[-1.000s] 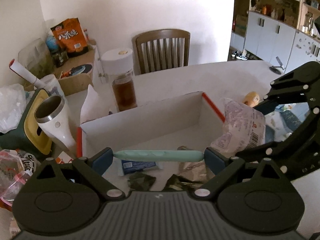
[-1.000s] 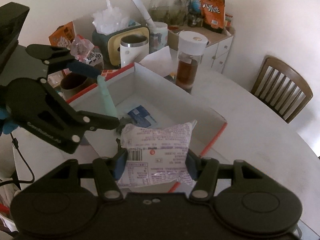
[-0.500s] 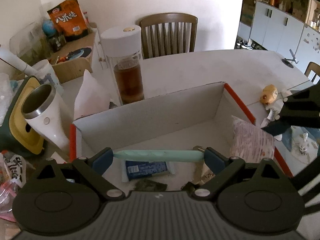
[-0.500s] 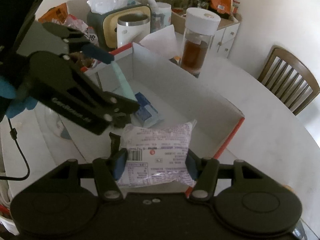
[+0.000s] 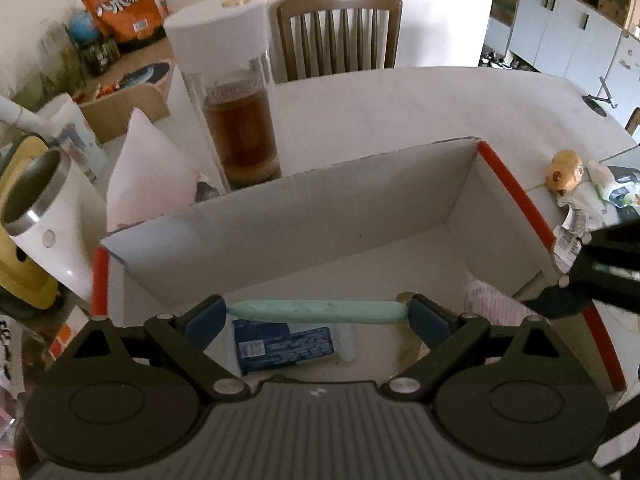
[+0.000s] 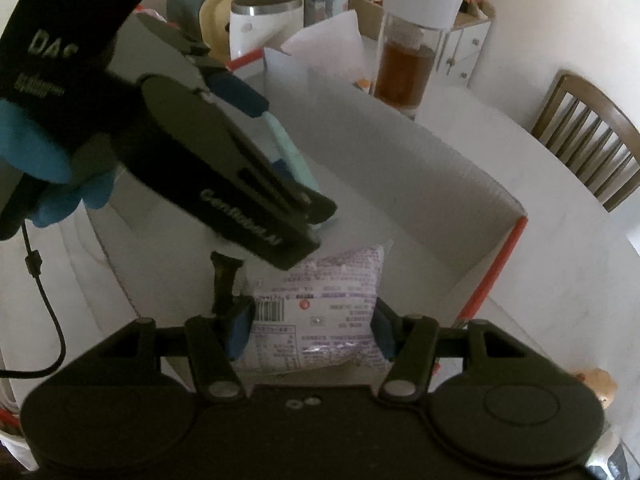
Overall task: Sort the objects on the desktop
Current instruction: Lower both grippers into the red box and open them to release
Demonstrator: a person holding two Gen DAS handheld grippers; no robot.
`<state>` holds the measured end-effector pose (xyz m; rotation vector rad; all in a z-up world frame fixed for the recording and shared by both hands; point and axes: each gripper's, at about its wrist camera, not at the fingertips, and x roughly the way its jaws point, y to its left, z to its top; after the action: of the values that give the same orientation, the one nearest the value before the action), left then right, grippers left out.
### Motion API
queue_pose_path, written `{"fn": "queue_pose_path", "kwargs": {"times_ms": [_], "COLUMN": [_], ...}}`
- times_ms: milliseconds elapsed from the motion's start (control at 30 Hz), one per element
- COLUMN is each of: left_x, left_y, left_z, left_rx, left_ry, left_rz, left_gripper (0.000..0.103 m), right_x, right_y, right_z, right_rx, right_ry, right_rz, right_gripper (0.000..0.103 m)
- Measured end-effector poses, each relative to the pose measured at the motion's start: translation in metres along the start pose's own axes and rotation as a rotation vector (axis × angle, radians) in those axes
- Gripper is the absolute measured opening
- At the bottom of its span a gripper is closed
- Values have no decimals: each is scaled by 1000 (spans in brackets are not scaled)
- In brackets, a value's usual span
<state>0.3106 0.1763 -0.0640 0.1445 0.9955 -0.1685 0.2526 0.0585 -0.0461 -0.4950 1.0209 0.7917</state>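
Right wrist view: a snack packet [image 6: 320, 312] is being pinched by the right claw [image 6: 310, 330] above the cardboard box [image 6: 420, 168]; release is being called for next, while a mint-green stick [image 5: 318, 312] is being pinched by the left claw [image 5: 318, 320].

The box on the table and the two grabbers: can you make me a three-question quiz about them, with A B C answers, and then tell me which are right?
1. Where does the blue packet lie?
A. on the chair
B. on the floor of the box
C. on top of the bottle

2. What colour is the long stick in the left gripper?
A. pale green
B. bright red
C. black

3. What is the right gripper doing?
A. hanging open with nothing in it
B. holding a cup
C. gripping a white snack bag with purple print

Answers:
1 B, the packet rests inside the box, just beyond the left gripper.
2 A, the stick spanning the two pads is pale green.
3 C, both pads press on the sides of the bag.
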Motion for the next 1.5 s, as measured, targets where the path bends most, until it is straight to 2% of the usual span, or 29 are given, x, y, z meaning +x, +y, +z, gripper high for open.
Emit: {"fn": "queue_pose_path", "kwargs": {"times_ms": [600,900,1500], "left_x": [37,49,41], "left_y": [3,5,9], "left_z": [1,-1,-3], "left_rx": [-51,-63,-57], "left_ry": [114,191,156], "left_rz": [-28,-14,-4], "left_gripper": [98,98,98], "right_x": [7,5,-14], "right_y": [0,4,1], "right_z": [-3,-6,-11], "right_rx": [-16,-30,-19], "right_ry": [9,14,-25], "right_rz": [9,10,2], "right_gripper": [60,64,71]}}
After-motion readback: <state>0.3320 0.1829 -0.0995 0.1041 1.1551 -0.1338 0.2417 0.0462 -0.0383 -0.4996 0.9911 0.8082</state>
